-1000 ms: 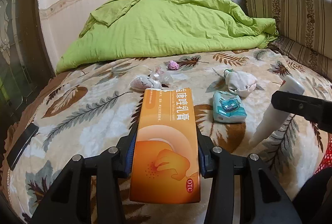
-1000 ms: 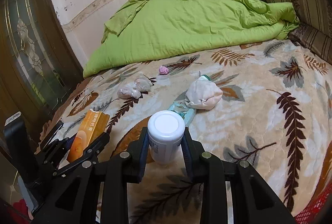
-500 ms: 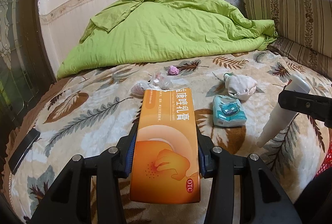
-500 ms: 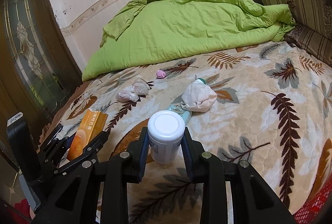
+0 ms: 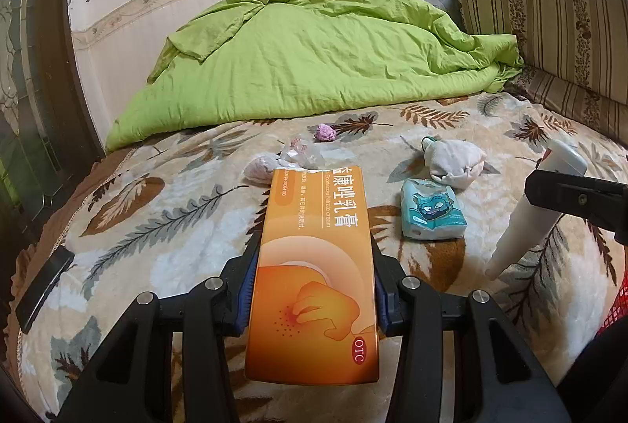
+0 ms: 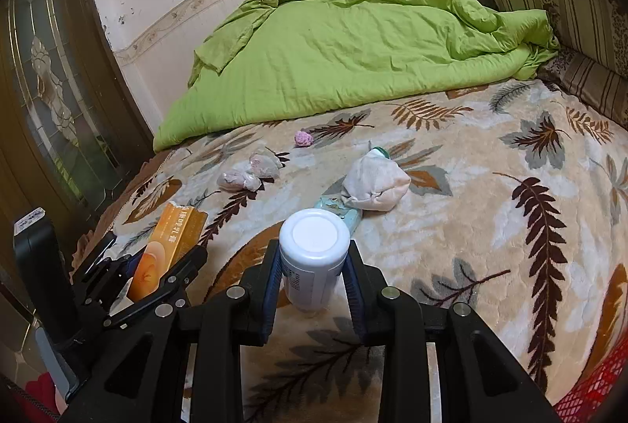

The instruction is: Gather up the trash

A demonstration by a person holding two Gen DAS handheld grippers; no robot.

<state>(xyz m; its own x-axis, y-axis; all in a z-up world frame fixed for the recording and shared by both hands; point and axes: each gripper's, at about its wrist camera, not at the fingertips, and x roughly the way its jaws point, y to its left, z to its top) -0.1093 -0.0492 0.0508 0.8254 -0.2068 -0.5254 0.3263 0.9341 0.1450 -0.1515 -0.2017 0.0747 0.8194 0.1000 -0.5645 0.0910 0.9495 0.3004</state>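
Holding two items clear of the bed: left gripper (image 5: pixel 314 299) clamped on orange carton (image 5: pixel 314 266), right gripper (image 6: pixel 312 279) clamped on white bottle (image 6: pixel 314 254). Remaining: plastic wads (image 5: pixel 284 162) at 11 o'clock, pink wad (image 5: pixel 325 132) and tissue pack (image 5: pixel 431 214) at 1 o'clock, white bundle (image 5: pixel 455 160).

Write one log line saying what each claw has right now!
left claw: shut on orange cardboard medicine box | right claw: shut on white plastic bottle | left on bed: teal tissue pack, white cloth bundle
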